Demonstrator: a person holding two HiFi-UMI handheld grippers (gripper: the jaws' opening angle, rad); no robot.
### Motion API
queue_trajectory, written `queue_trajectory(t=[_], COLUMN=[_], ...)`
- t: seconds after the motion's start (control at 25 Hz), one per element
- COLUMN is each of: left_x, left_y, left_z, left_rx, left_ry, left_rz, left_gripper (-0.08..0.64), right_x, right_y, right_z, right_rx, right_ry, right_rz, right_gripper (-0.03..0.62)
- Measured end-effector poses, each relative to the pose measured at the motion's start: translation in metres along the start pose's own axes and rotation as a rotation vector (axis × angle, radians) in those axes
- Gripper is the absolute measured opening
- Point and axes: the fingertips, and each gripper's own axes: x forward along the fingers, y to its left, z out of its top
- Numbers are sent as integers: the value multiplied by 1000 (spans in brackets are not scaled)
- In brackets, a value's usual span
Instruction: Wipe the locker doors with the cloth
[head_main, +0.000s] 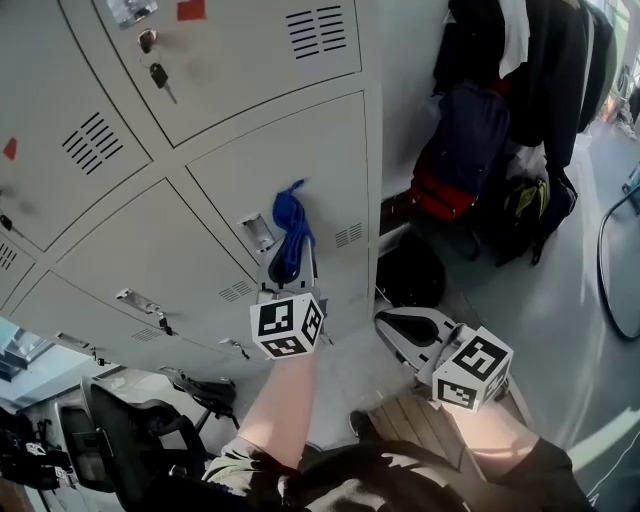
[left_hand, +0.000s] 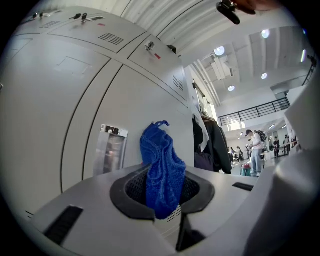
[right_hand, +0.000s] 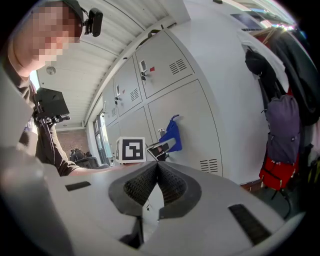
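A blue knitted cloth (head_main: 291, 235) lies bunched against a grey locker door (head_main: 330, 160), just right of its recessed handle (head_main: 257, 232). My left gripper (head_main: 290, 265) is shut on the cloth, which sticks up from between the jaws in the left gripper view (left_hand: 162, 170), close to the door (left_hand: 140, 100). My right gripper (head_main: 388, 320) hangs lower and to the right, away from the lockers. Its jaws meet at the tip with nothing between them (right_hand: 156, 167). The right gripper view shows the cloth (right_hand: 171, 135) and the left gripper's marker cube (right_hand: 131, 150) ahead.
Dark coats (head_main: 520, 70) and a red and purple backpack (head_main: 455, 160) hang right of the lockers, with a black bag (head_main: 410, 270) on the floor below. A key (head_main: 158, 75) hangs from an upper locker. An office chair (head_main: 130, 430) stands at lower left.
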Motion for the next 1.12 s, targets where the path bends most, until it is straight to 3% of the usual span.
queue_trajectory(t=[0.28,0.56,0.92,1.12], left_x=[27,69,97,65], left_y=[-17,-65,-101,-85], left_z=[-5,-17,-35,-21], left_rx=[4,94,79,50], left_ry=[19,59,89,48], left_rz=[-44,-159,-217,-216], left_gripper=[92,92,92,92], right_x=[-4,-21,-41,-29], right_y=[-5,-14,-17,-9], right_z=[-1,0,-6,-10], right_rx=[6,15,10,18], right_ry=[0,-16,-7,-8], right_rz=[-1,-42,-76,-43], right_gripper=[6,6,6,6])
